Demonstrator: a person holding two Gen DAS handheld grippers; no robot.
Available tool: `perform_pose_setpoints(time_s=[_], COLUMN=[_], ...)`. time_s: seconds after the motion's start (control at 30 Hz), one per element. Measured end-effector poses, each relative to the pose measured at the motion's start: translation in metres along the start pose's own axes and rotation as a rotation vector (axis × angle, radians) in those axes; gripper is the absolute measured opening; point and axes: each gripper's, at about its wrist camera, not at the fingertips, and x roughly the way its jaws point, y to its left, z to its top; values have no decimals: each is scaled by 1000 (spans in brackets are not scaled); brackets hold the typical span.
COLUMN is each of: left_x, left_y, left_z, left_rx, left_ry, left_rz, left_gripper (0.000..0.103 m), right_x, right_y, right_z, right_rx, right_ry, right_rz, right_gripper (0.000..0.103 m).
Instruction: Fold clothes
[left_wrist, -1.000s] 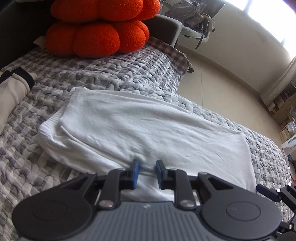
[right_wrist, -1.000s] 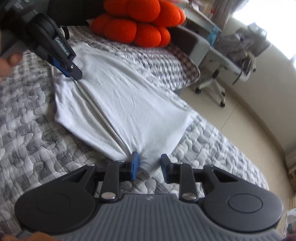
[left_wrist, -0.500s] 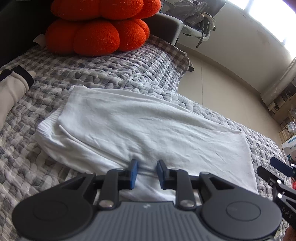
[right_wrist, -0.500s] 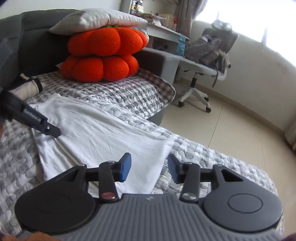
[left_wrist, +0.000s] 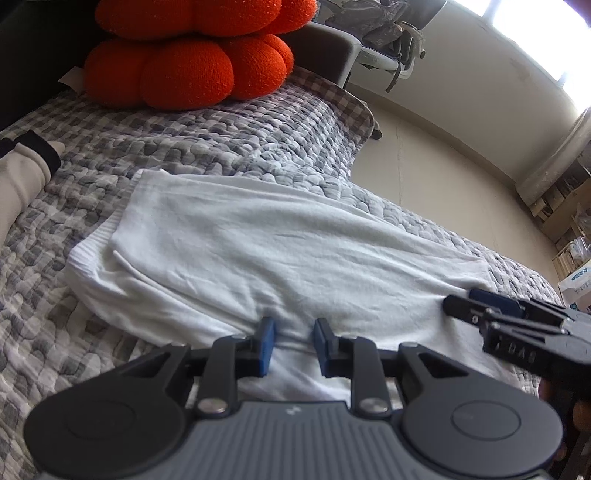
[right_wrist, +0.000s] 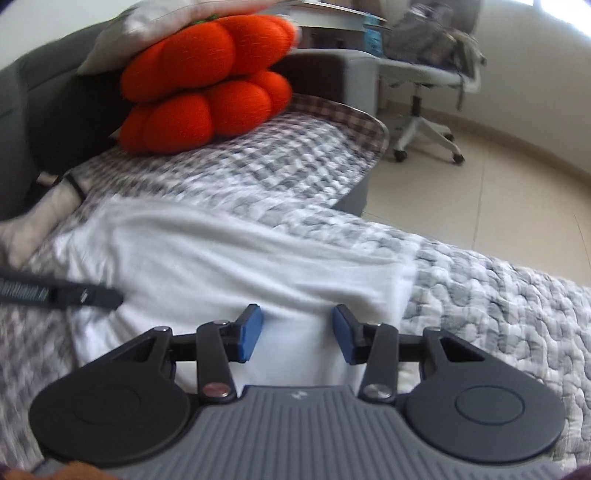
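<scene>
R gripper (right_wrist: 295, 334) let go of white garment's (left_wrist: 280, 258) corner since a sec ago, swung in beside L gripper (left_wrist: 290, 345); pads now spread, nothing pinched. L unmoved, pads narrowly apart over near edge, grip can't tell. Garment: soft knit, ribbed hem, folded long on pebbly grey-check quilt (left_wrist: 229, 147). Nubby orange cushions (left_wrist: 192, 55) behind.

bed (left_wrist: 229, 147), grey-and-white pebble-quilted cover. lying on it: white garment (left_wrist: 258, 258), folded lengthwise, flat across the middle; two stacked orange pumpkin cushions (left_wrist: 192, 70) at far end; cream sleeve with dark cuff (left_wrist: 26, 166) at left edge.
</scene>
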Motion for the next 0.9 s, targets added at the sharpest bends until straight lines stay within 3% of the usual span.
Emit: perform_pose_setpoints(time_s=[0.17, 0.33, 0.57, 0.67, 0.77, 0.9], left_x=[1, -3, -11, -9, -1, -2], left_y=[2, 9, 29, 36, 38, 38], left_z=[0, 4, 15, 19, 19, 19], left_rx=[-1, -22, -90, -109, -98, -93], left_ry=[1, -14, -77, -91, -72, -71], left_rz=[-12, -39, -33, -22, 17, 20], left_gripper=[25, 25, 25, 26, 26, 26], right_x=[18, 27, 14, 1, 5, -2], right_y=[-17, -21, -15, -3, 13, 22], right_z=[17, 26, 25, 22, 11, -9], right_rx=[57, 134, 91, 39, -14, -72], right_ry=[-27, -33, -74, -110, -26, 6], right_rz=[-37, -141, -227, -180, -145, -156], right_gripper=[44, 44, 46, 48, 48, 49])
